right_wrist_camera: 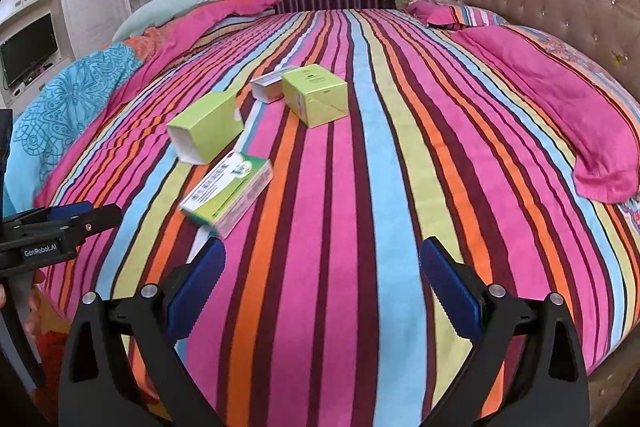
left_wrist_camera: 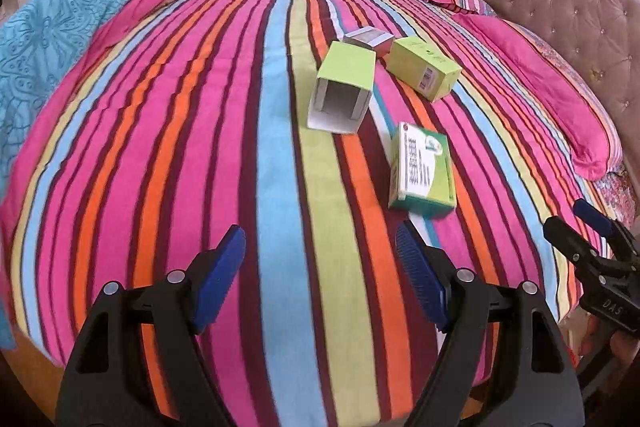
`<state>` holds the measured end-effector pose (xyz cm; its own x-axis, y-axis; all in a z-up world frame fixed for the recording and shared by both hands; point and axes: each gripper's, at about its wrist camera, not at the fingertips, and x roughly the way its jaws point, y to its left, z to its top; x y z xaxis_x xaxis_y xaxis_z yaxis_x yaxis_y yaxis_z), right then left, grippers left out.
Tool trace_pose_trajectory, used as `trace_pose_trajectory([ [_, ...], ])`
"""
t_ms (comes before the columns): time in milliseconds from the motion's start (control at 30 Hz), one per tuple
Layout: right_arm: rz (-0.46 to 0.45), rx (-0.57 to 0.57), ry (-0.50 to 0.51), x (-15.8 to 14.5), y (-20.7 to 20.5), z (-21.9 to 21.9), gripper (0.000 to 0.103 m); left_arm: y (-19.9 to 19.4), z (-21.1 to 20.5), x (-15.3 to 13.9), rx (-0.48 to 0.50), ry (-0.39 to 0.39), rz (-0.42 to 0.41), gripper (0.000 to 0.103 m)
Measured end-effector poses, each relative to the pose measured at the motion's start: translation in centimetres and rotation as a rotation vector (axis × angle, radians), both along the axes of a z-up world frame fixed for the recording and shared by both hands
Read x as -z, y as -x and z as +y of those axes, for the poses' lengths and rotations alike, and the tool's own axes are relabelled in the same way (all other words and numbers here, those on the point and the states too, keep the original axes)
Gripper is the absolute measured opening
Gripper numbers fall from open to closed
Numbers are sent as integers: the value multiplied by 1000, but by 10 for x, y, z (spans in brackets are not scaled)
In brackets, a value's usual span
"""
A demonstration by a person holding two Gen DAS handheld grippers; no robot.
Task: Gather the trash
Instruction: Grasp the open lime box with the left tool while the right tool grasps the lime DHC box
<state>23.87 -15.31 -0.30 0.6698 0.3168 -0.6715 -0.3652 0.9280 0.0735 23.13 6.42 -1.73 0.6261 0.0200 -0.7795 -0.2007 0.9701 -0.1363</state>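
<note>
Both the left gripper point(left_wrist_camera: 320, 267) and right gripper point(right_wrist_camera: 322, 281) gape wide and empty above the bed point(left_wrist_camera: 180, 147). Best take the nearest green box point(left_wrist_camera: 424, 173) first, squarely across its narrow sides.

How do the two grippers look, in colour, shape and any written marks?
Both are black plastic with two angled arms, silver rivets and blue ribbed pads. The left gripper shows white "GenRobot.AI" lettering on its side in the right wrist view. The right gripper shows "DAS" on its side in the left wrist view.
</note>
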Motion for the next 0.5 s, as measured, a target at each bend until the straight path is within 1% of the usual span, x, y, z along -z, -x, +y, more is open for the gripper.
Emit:
trace_pose_trajectory([
  [133,-10,-8,10,-4,-19,3,93,-19,2,-1,16,23,-10,76],
  [333,-14,-34,8,-6,-48,14,93,-51,3,-2,33,16,-15,76],
  [500,-21,-69,21,-7,-65,23,93,-74,5,-4,50,20,-19,76],
])
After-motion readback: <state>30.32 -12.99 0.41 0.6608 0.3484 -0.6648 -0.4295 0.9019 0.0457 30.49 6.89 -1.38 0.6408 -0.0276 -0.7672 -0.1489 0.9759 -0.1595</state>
